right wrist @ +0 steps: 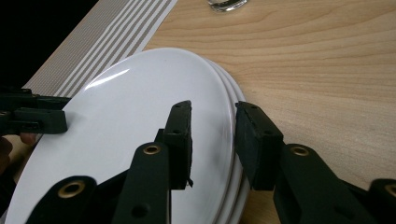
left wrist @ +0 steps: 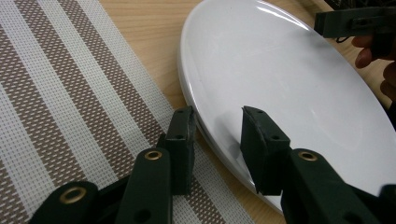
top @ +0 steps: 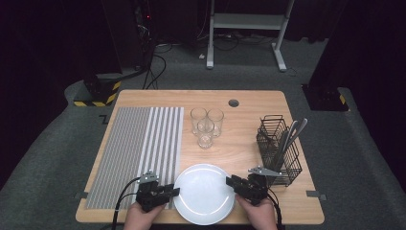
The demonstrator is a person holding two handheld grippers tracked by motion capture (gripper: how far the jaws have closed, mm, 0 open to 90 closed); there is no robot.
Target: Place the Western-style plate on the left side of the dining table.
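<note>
- The white plates (top: 203,194) lie in a stack at the near edge of the wooden table (top: 249,139). In the right gripper view you can see more than one rim.
- The left gripper (top: 173,192) is at the left side of the plates. One jaw is over the top plate and one is outside the rim. The jaws are partly open with the rim between them. I cannot tell if they press on it.
- The right gripper (top: 231,182) is at the right side of the plates. Its jaws also sit on each side of the rim, partly open. I cannot tell if they touch it.
- The striped mat (top: 139,153) lies just left of the plates.
- Three clear glasses (top: 206,124) stand behind the plates, close together.
- A black wire basket (top: 279,151) with cutlery (top: 293,132) stands to the right of the plates, near the right gripper.
</note>
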